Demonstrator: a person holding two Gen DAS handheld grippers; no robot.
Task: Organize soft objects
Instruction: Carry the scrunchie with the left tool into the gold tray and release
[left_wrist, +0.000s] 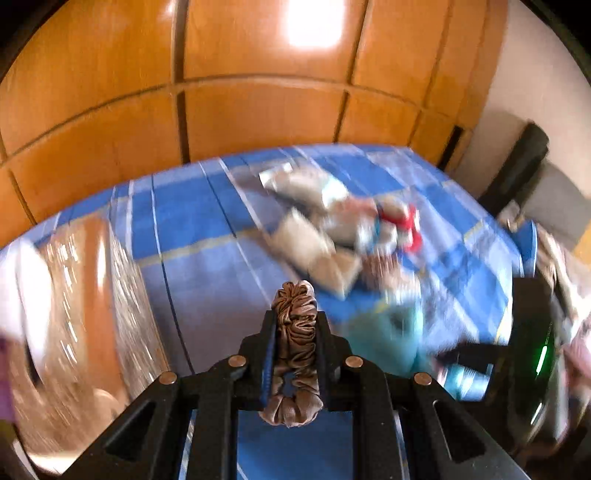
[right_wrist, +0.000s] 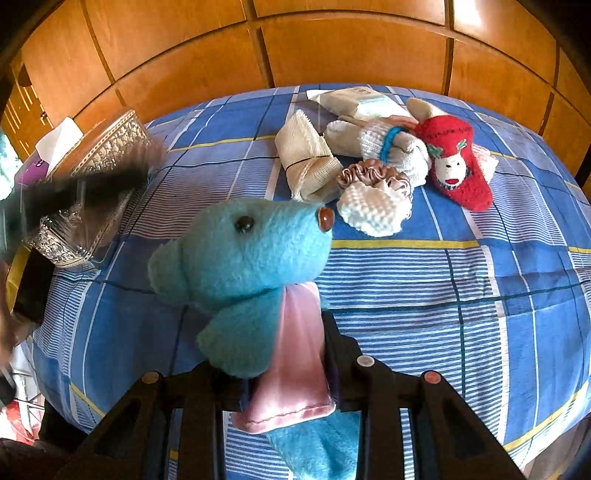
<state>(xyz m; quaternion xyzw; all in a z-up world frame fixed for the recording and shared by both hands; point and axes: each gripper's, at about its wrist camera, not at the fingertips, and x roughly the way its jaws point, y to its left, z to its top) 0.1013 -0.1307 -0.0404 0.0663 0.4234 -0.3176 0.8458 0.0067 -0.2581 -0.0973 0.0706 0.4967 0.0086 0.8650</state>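
Observation:
My left gripper (left_wrist: 295, 317) is shut on a brown satin scrunchie (left_wrist: 295, 332), held above the blue checked bedspread (left_wrist: 207, 258); this view is blurred. My right gripper (right_wrist: 291, 332) is shut on a blue plush toy (right_wrist: 247, 254) by its pink satin part (right_wrist: 295, 369), above the bedspread (right_wrist: 480, 295). A pile of soft things lies at the far side: a beige folded cloth (right_wrist: 306, 155), a white knitted piece (right_wrist: 373, 210) over another brown scrunchie (right_wrist: 369, 173), white socks (right_wrist: 391, 144), a red monkey slipper (right_wrist: 458, 166) and a tissue pack (right_wrist: 358, 101). The pile shows blurred in the left wrist view (left_wrist: 332, 229).
An ornate silver tissue box (right_wrist: 96, 177) with a clear container stands at the bed's left edge, also in the left wrist view (left_wrist: 85, 314). A blurred dark shape (right_wrist: 74, 192) crosses it. Wooden panelling (right_wrist: 332, 48) backs the bed. Clutter lies past the left edge.

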